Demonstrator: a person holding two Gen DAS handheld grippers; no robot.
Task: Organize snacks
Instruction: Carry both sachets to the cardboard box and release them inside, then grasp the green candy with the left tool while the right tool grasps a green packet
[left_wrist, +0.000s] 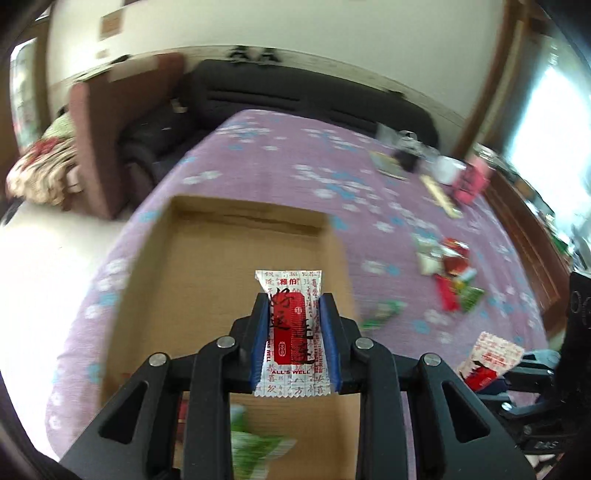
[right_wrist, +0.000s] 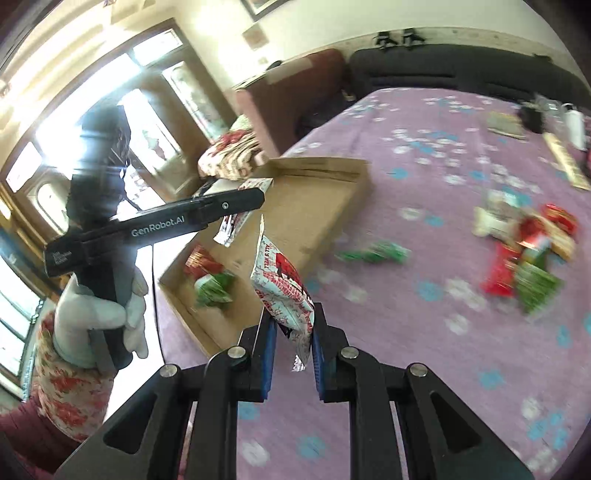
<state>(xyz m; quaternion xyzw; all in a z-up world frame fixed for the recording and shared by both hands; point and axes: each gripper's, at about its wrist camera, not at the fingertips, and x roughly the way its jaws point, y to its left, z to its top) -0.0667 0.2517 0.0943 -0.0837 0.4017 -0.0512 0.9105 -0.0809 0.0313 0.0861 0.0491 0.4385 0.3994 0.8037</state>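
Purple cloth (left_wrist: 295, 155), "ALL'S WELL" packet (left_wrist: 291, 332) gripped

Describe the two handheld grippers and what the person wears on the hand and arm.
Both the left gripper and right gripper have black linkage arms with silver pivot pins and blue finger pads. The left one's side reads GenRobot.AI in white. The hand wears a white glove; the sleeve is red-floral.
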